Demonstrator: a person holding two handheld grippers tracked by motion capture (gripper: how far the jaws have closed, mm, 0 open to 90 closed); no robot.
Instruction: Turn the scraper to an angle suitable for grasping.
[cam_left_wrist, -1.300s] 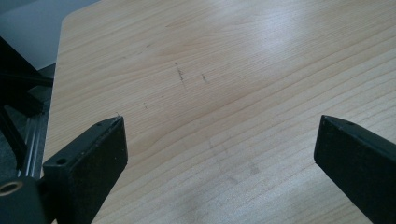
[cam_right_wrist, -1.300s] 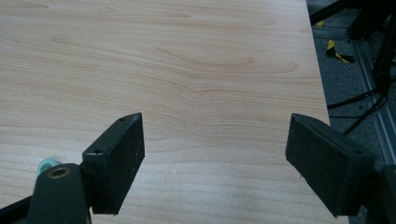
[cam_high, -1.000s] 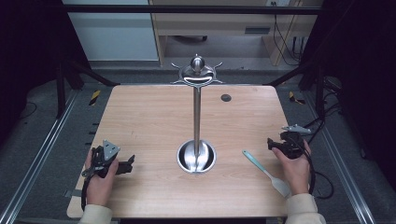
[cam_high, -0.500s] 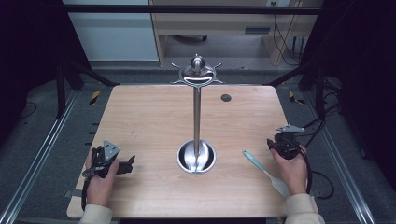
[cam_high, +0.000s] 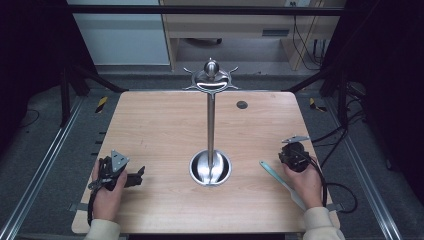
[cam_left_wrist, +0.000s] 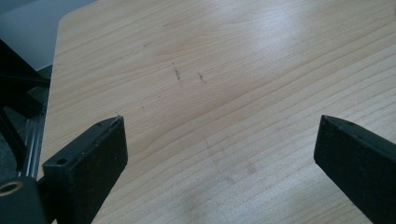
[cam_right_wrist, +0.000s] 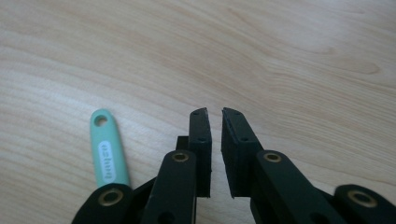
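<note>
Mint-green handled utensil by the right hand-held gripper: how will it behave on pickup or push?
The mint-green handle lies flat on the table, so it will probably slide rather than roll. It looks thin and low, so the right hand-held gripper, jaws nearly closed, may struggle to get under it. The smooth, plastic-looking surface could be slippery; it is likely light.

This looks like a lab or a test room. The wooden table (cam_high: 165, 125) sits inside a frame of dark metal bars (cam_high: 200, 10), with metal rails (cam_high: 42, 170) on the floor at its sides. Far beyond the tongs (cam_high: 295, 156), cables (cam_high: 312, 47) hang by a plain wooden desk (cam_high: 225, 25). The room around is dark, with grey carpet (cam_high: 50, 107).
</note>
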